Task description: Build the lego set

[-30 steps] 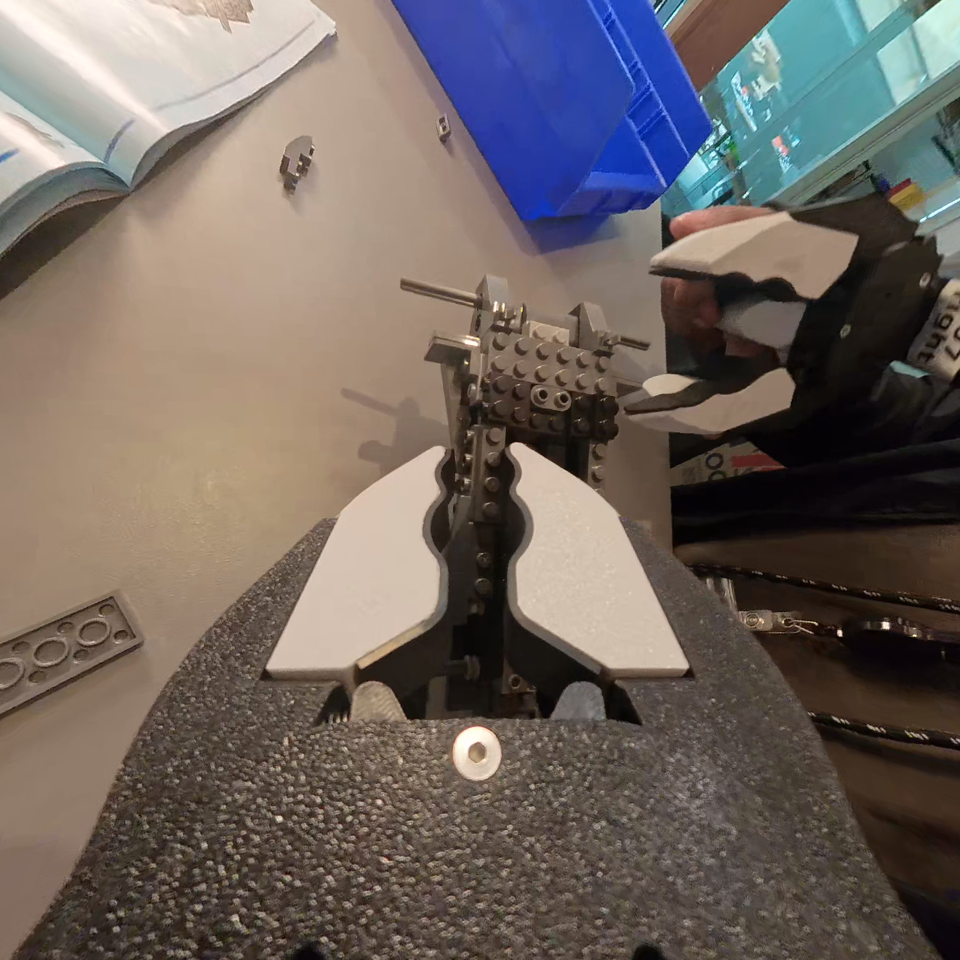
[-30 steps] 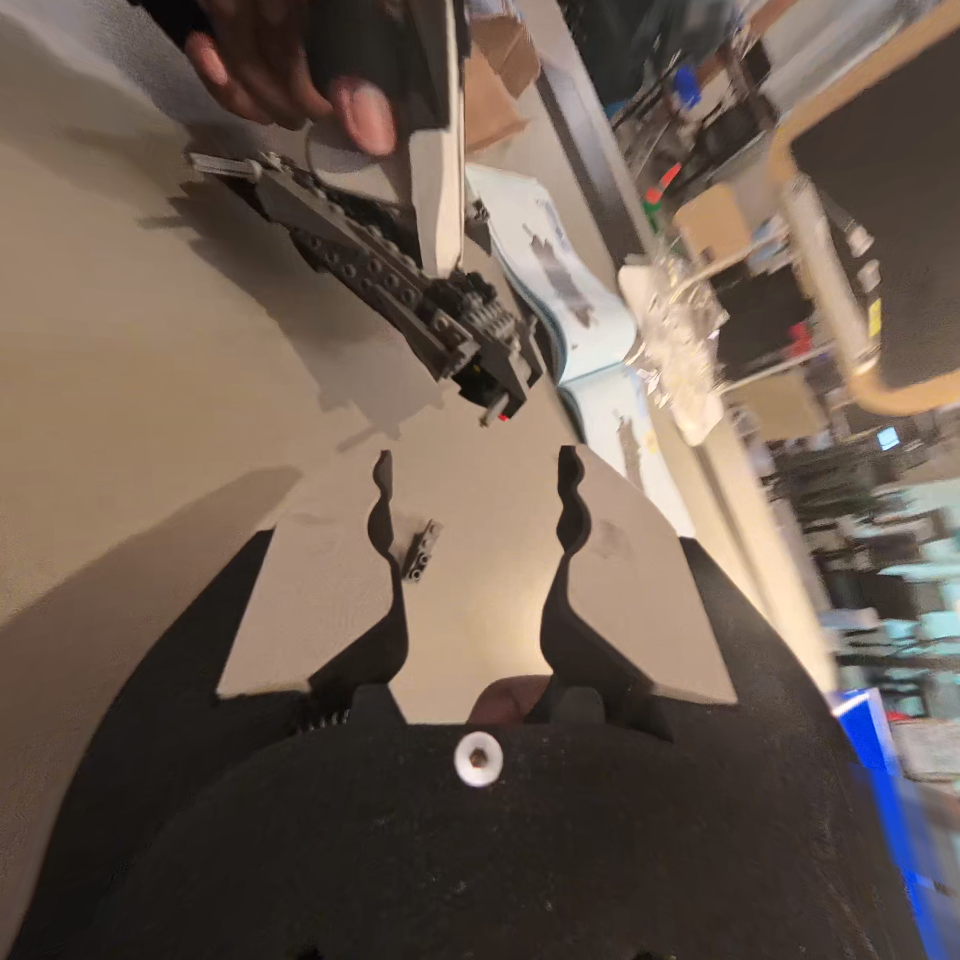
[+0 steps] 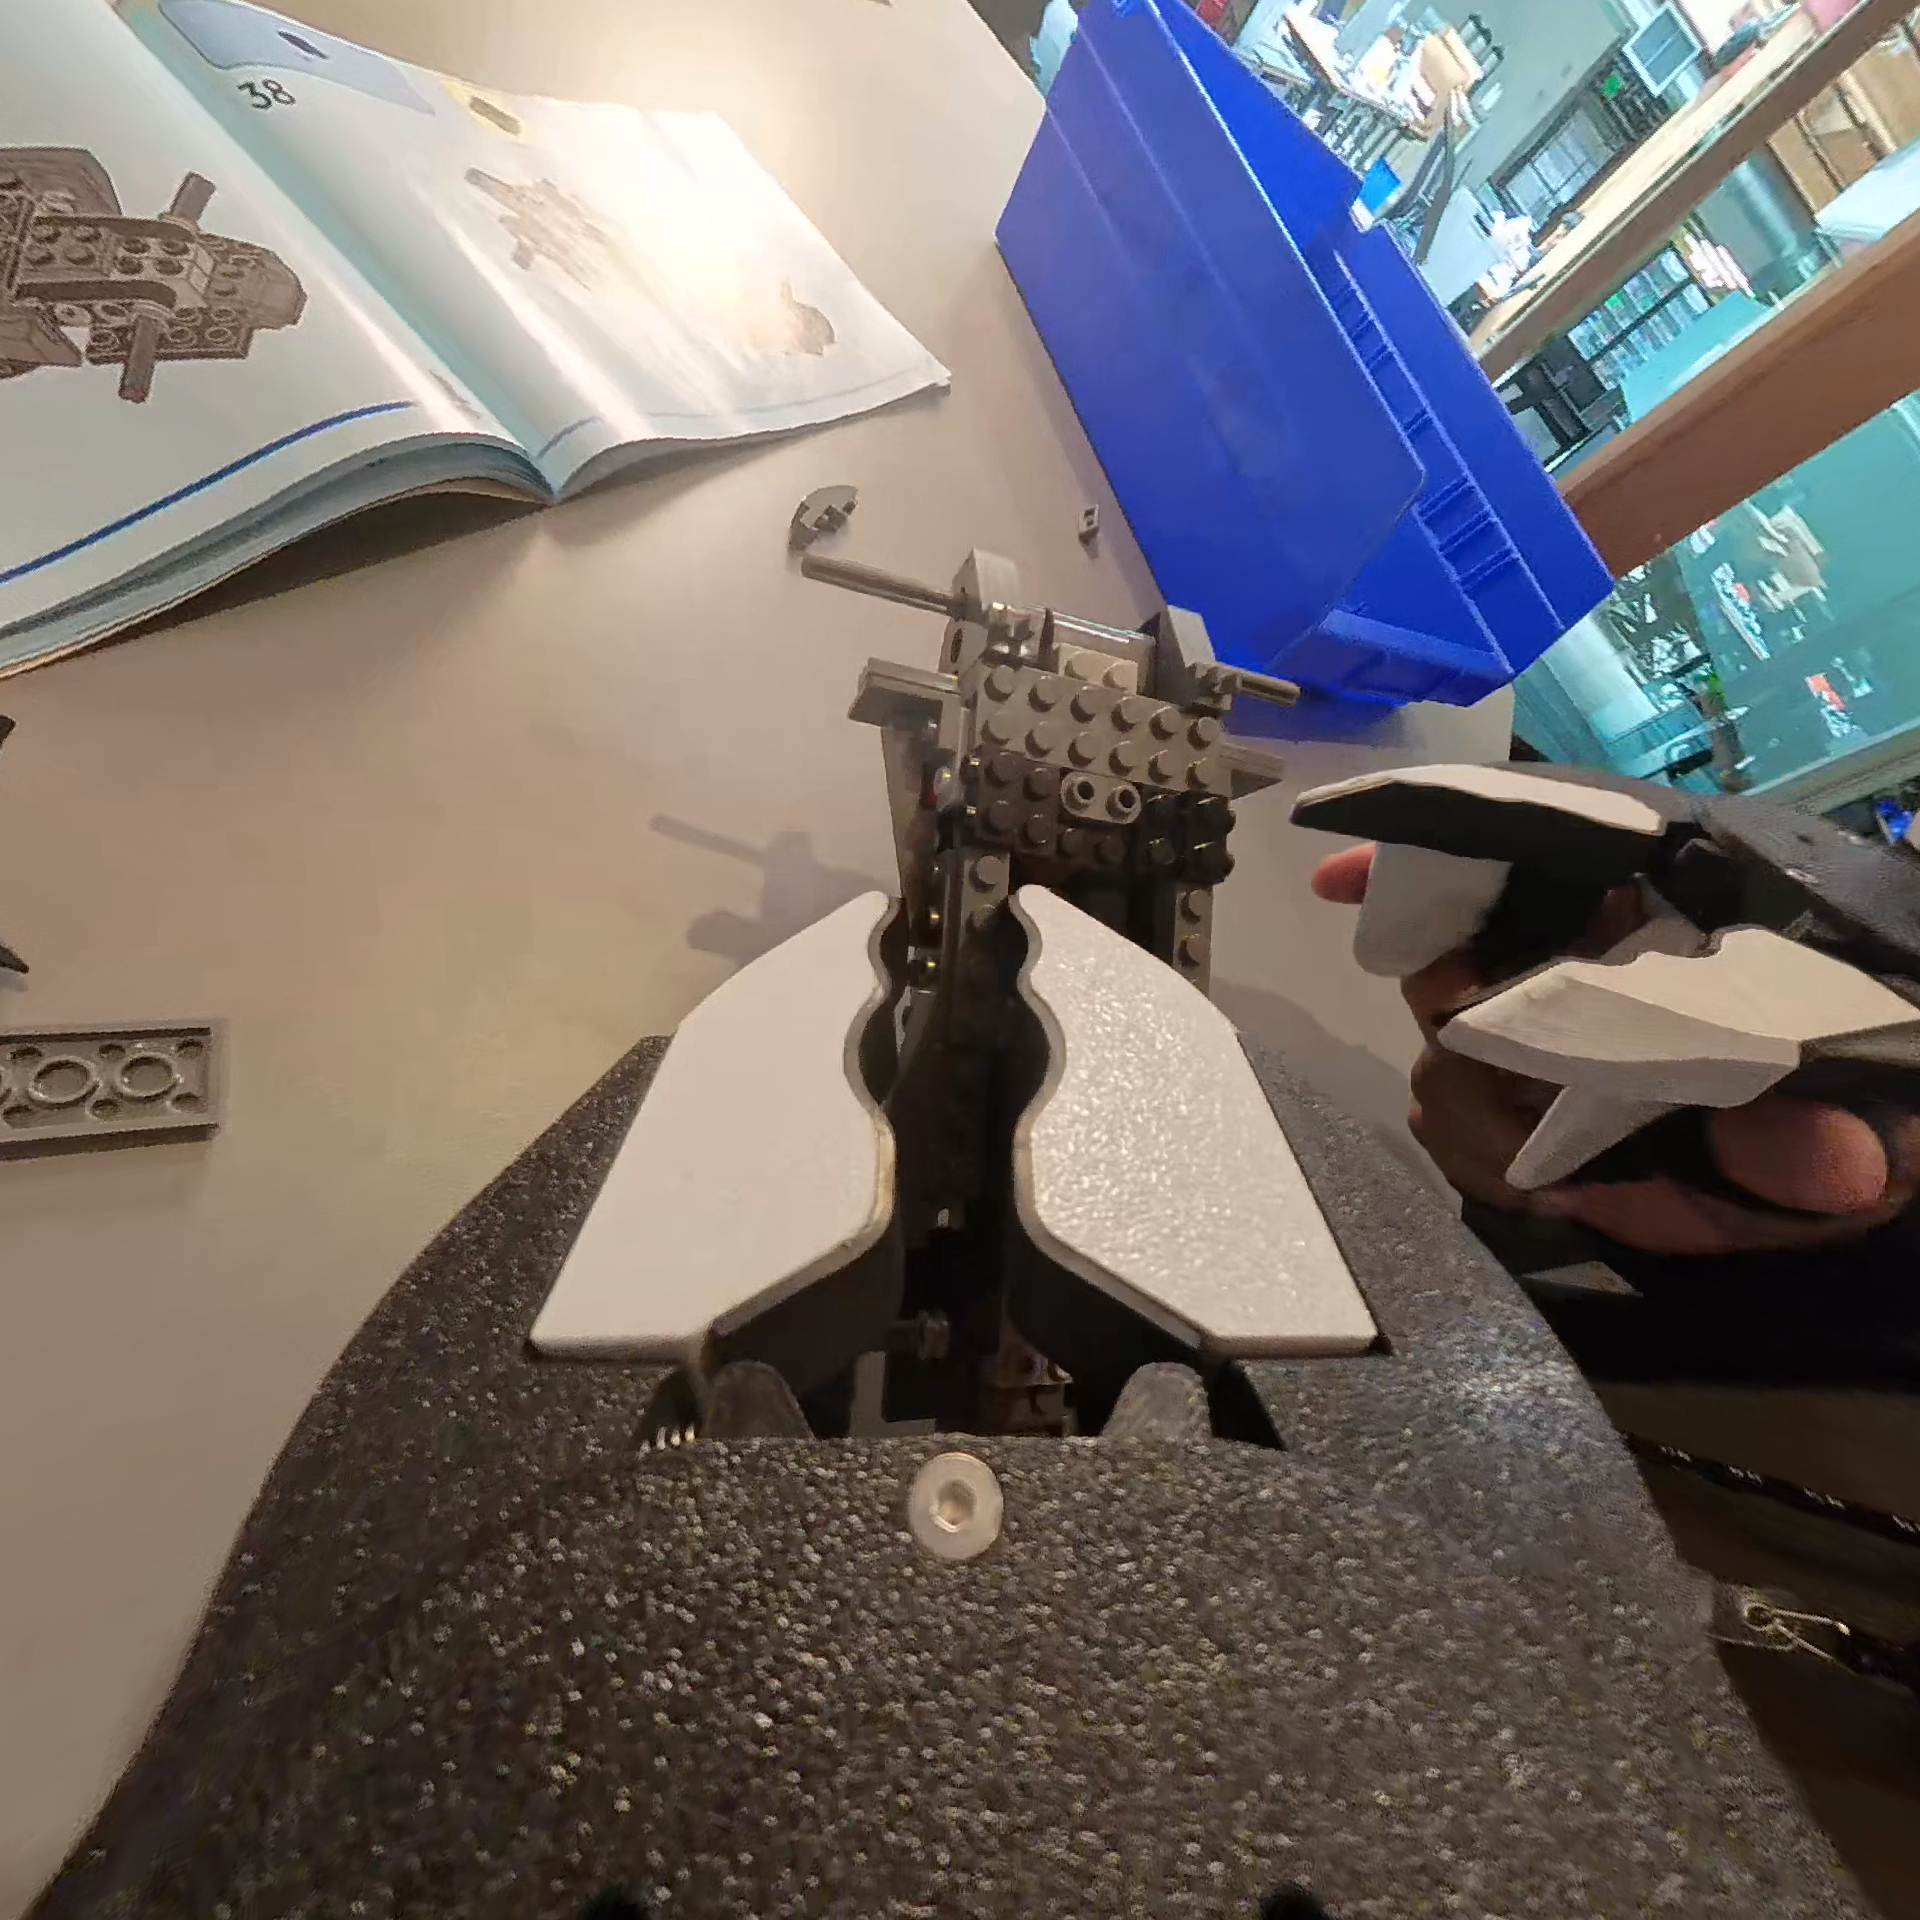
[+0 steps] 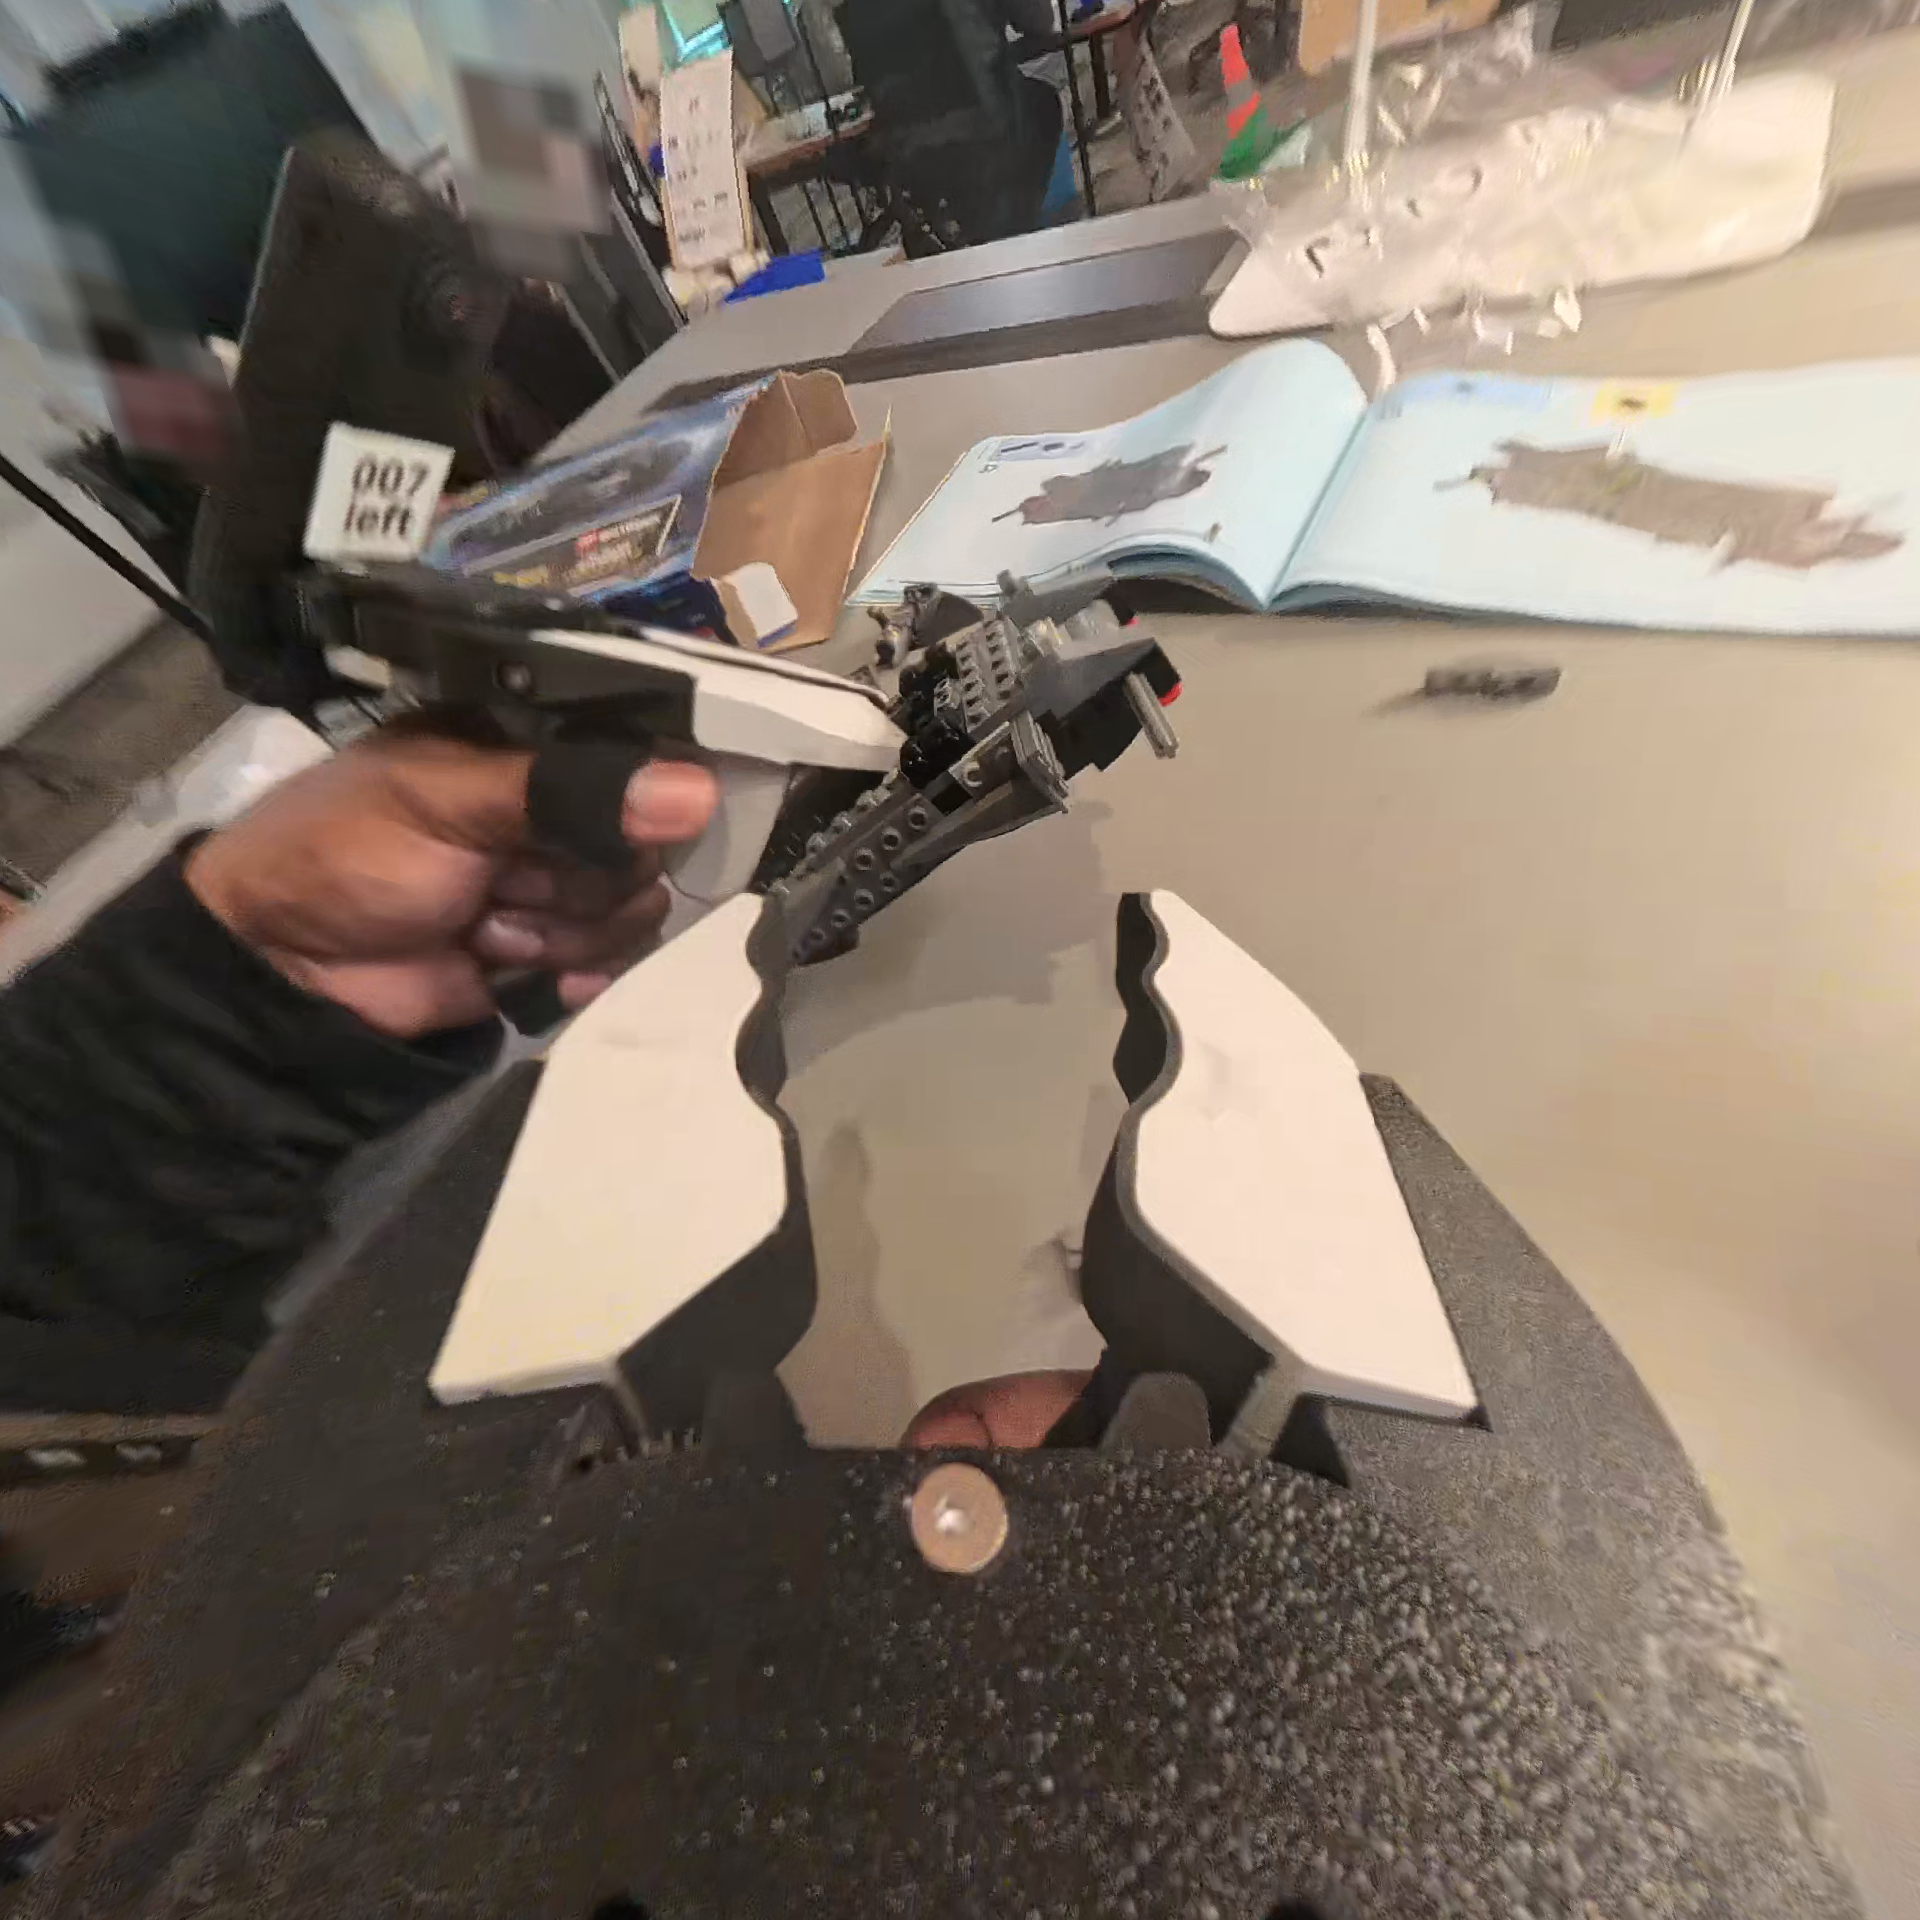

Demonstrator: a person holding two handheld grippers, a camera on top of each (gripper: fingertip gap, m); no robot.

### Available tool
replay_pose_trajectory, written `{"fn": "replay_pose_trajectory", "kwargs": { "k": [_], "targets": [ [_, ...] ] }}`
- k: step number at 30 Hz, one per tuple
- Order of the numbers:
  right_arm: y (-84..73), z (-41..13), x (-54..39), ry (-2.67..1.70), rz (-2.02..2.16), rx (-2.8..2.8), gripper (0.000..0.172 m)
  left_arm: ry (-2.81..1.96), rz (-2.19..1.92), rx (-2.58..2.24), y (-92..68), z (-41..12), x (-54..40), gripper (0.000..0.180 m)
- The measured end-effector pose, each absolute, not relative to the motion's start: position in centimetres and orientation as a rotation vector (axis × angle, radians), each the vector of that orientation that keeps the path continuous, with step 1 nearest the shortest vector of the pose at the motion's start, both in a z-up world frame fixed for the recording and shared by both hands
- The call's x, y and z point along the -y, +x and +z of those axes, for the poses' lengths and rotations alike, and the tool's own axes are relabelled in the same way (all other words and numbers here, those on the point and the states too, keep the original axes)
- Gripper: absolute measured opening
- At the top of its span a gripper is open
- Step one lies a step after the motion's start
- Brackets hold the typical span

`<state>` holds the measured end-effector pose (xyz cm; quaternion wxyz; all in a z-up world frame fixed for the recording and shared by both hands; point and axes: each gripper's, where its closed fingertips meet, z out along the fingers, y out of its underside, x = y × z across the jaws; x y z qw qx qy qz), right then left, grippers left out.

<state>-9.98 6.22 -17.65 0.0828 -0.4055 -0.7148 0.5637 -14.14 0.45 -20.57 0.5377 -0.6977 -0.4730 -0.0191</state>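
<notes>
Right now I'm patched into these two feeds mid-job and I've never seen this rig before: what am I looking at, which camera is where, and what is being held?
There is no robot arm: a person holds a two-finger gripper in each hand, and each gripper carries a camera that looks along its own fingers. In the left wrist view, the left gripper is clamped on a grey brick model, held above the table. The right gripper shows at the right edge of that view, in a hand. In the right wrist view, the right gripper's own jaws stand wide open with nothing between them, close beside the model. On the table lie an open instruction booklet, a blue bin, a flat grey plate and small loose pieces.
</notes>
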Motion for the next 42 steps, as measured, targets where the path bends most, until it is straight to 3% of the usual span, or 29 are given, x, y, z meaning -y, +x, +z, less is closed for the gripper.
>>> {"fn": "replay_pose_trajectory", "kwargs": {
  "k": [7,13,17,20,24,29,34,42],
  "targets": [
    [-11.3,-17.6,-5.6,-1.686,2.045,2.027,0.07,-1.694,0.108,1.101,-13.3,-19.6,-2.9,0.018],
    [-12.3,-17.8,-6.3,-1.866,2.188,1.96,0.056,-1.726,0.285,1.069,-12.6,-19.0,-4.1,0.018],
    [-12.3,-18.2,-6.5,-1.932,2.253,1.945,0.037,-1.743,0.349,1.051,-12.2,-18.7,-4.9,0.018],
    [-12.3,-17.8,-6.9,-1.929,2.354,1.909,0.037,-1.742,0.361,1.04,-12.1,-18.4,-5.3,0.018],
    [-12.4,-17.5,-7.5,-1.903,2.428,1.897,0.036,-1.74,0.237,1.001,-11.4,-17.9,-5.9,0.022],
    [-12.1,-17.0,-8.0,-1.86,2.467,1.921,0.036,-1.599,-0.099,1.017,-11.2,-16.8,-5.8,0.047],
    [-11.6,-16.7,-7.8,-1.846,2.504,1.934,0.036,-1.343,-0.528,1.031,-11.0,-15.8,-6.8,0.047],
    [-11.3,-15.5,-7.6,-1.798,2.601,1.888,0.036,-1.305,-0.606,0.982,-10.2,-15.7,-8.4,0.045]
  ]
}}
